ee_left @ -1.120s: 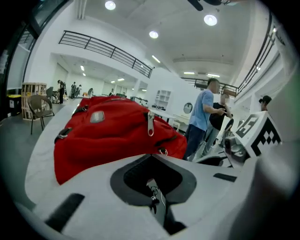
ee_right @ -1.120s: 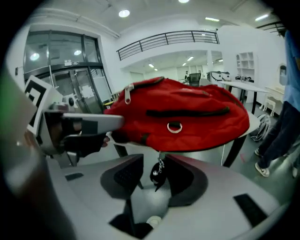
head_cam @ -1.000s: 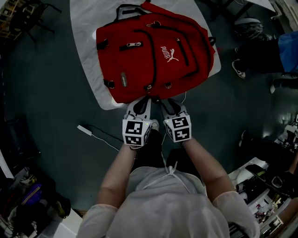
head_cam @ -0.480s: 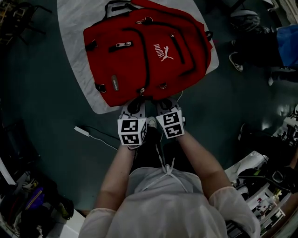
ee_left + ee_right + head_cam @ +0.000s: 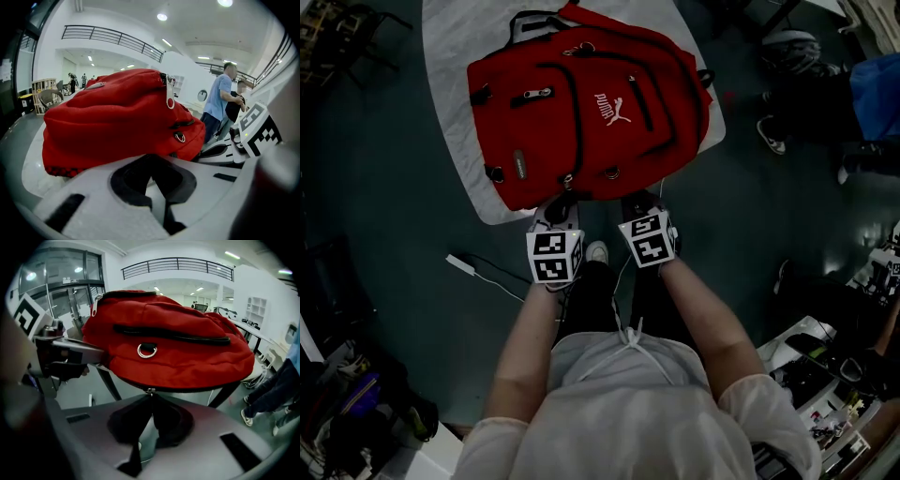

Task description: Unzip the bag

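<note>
Right gripper, jaws pinched shut on the zipper pull at lower centre (a thin bite): we expect a slip, or the unheld bag dragging along.

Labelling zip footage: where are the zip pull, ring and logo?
zip pull (image 5: pixel 150 391): right gripper view, slider body.
ring (image 5: pixel 146 356): right gripper view, bottom rim.
logo (image 5: pixel 619 114): head view, white cat.

Through my head camera a white tabletop fills twelve o'clock. On the dark floor at nine o'clock lies a small white box on a thin cable. A bystander in blue stands at two o'clock, with a shoe nearby. A cluttered bench sits at four o'clock. A balcony railing runs overhead.
</note>
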